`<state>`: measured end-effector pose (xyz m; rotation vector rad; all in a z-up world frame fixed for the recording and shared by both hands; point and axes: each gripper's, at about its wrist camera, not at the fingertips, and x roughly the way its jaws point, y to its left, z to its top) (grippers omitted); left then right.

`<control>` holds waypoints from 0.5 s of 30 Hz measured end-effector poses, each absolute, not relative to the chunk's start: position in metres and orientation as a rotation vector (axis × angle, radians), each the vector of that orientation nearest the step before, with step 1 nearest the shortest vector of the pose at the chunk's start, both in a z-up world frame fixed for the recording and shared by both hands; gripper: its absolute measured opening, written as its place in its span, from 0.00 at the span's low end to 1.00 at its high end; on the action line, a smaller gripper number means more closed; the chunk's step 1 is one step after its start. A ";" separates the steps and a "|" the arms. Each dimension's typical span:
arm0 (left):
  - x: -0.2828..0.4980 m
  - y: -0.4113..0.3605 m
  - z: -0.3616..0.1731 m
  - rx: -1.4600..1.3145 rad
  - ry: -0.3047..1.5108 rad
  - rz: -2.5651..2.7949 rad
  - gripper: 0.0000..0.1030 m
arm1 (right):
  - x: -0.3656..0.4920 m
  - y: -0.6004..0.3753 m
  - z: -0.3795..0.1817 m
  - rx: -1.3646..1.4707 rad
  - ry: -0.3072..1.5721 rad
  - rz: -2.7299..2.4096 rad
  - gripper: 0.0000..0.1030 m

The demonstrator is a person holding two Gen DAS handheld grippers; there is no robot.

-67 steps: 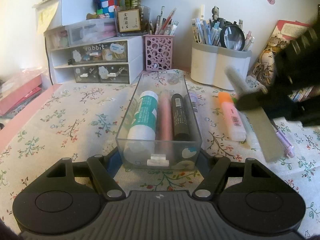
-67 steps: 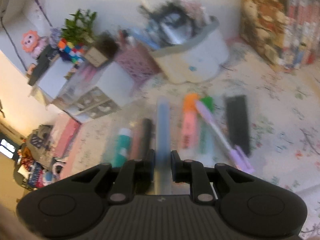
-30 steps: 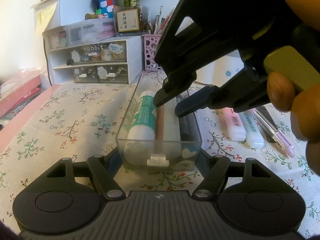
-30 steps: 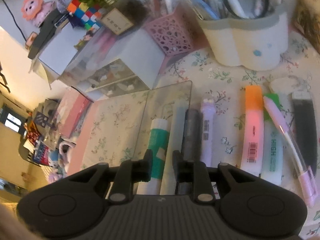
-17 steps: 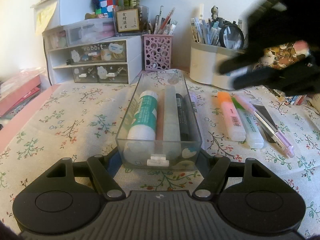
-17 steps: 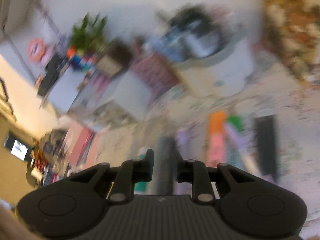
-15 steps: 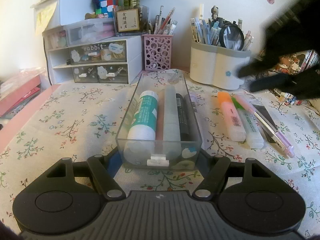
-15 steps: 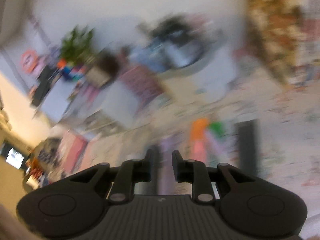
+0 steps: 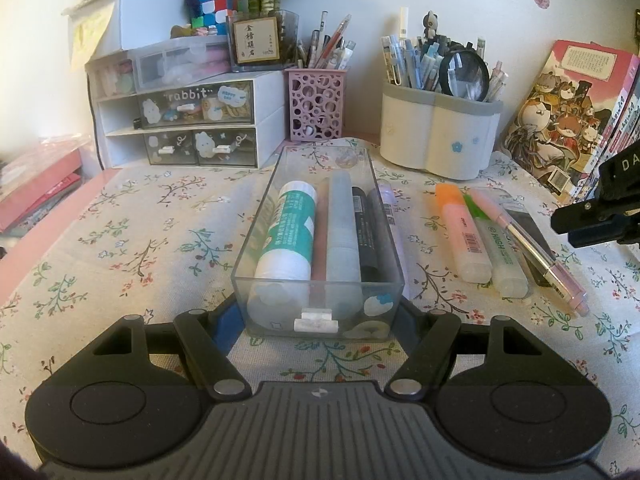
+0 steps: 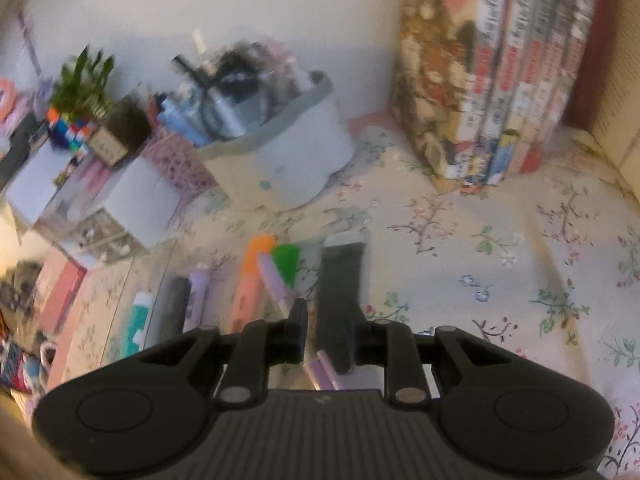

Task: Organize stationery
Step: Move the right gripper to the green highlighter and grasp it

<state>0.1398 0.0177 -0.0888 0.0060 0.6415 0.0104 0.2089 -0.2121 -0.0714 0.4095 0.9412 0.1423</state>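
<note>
A clear plastic box (image 9: 320,236) holds a green-and-white glue stick (image 9: 290,232), a frosted tube (image 9: 341,224) and a black marker (image 9: 366,232). My left gripper (image 9: 318,312) is shut on the near end of the box. Beside the box lie a purple pen (image 9: 390,216), an orange highlighter (image 9: 462,232), a green highlighter (image 9: 500,256), a pink pen (image 9: 532,244) and a black flat piece (image 10: 340,292). My right gripper (image 10: 326,330) is open and empty above the black piece and the pink pen (image 10: 276,284); it also shows at the right edge of the left wrist view (image 9: 592,220).
At the back stand a white drawer unit (image 9: 180,120), a pink lattice pen cup (image 9: 316,104) and a white pen holder (image 9: 440,132) full of pens. Books (image 10: 500,80) stand at the right. The table has a floral cloth (image 9: 120,240).
My right gripper laid the frosted tube into the box, opened, then pulled back to the right over the loose pens. The left gripper and the box have not moved.
</note>
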 end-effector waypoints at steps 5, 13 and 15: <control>0.138 0.019 -0.089 -0.001 0.641 0.029 0.70 | 0.209 -0.186 -0.068 0.368 0.958 0.259 0.19; 0.135 0.023 -0.088 -0.005 0.639 0.029 0.70 | 0.215 -0.176 -0.071 0.355 0.964 0.238 0.19; 0.135 0.022 -0.088 0.001 0.639 0.030 0.70 | 0.216 -0.178 -0.069 0.350 0.959 0.242 0.19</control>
